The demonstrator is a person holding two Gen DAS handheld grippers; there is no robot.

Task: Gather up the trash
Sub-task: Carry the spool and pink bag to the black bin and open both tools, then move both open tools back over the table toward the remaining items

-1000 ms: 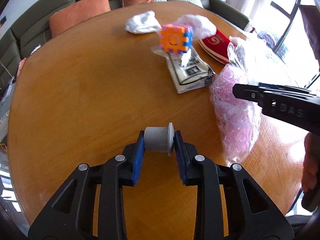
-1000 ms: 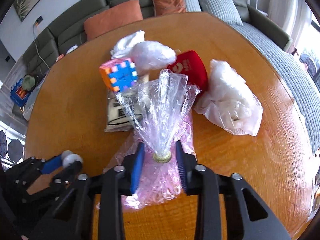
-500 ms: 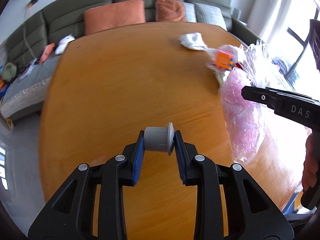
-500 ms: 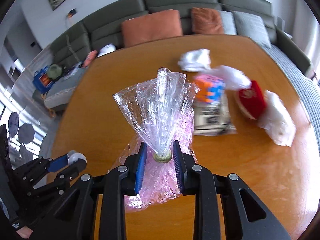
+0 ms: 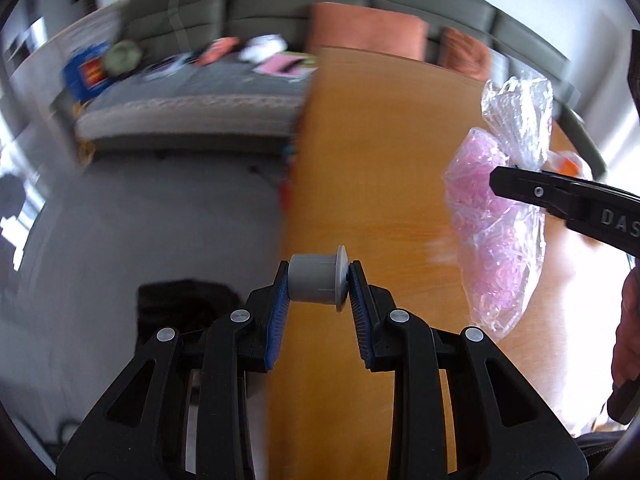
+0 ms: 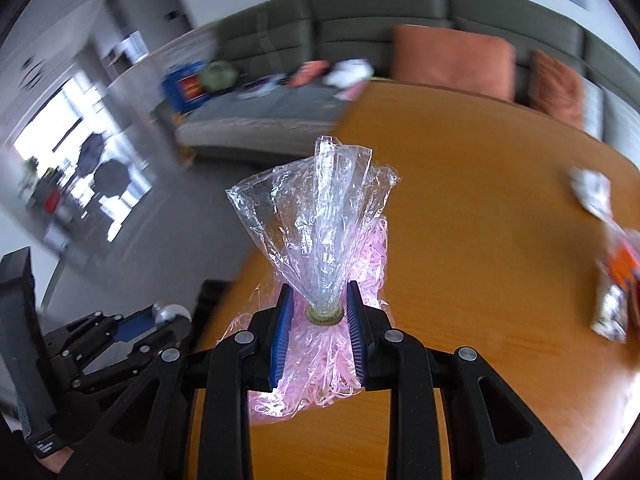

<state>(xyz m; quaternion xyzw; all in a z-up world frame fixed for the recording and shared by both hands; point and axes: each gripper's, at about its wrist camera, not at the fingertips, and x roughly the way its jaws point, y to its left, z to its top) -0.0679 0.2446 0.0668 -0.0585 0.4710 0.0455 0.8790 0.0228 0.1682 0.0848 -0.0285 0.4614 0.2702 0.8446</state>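
My left gripper (image 5: 318,280) is shut on a small grey plastic cap (image 5: 316,279) and holds it over the left edge of the wooden table (image 5: 360,160). My right gripper (image 6: 320,300) is shut on the tied neck of a clear bag of pink shreds (image 6: 320,248), held above the table (image 6: 480,220). That bag (image 5: 496,216) also shows at the right of the left wrist view, pinched by the right gripper (image 5: 520,188). The left gripper with the cap (image 6: 170,314) shows low left in the right wrist view.
A dark bin or bag (image 5: 180,304) sits on the grey floor beside the table edge. Blurred leftover items (image 6: 612,280) lie at the table's right side. A grey sofa with orange cushions (image 5: 368,32) stands behind.
Both grippers have swung left with their loads, from the table's middle toward its left edge. The floor and a dark object beside the table have come into view.
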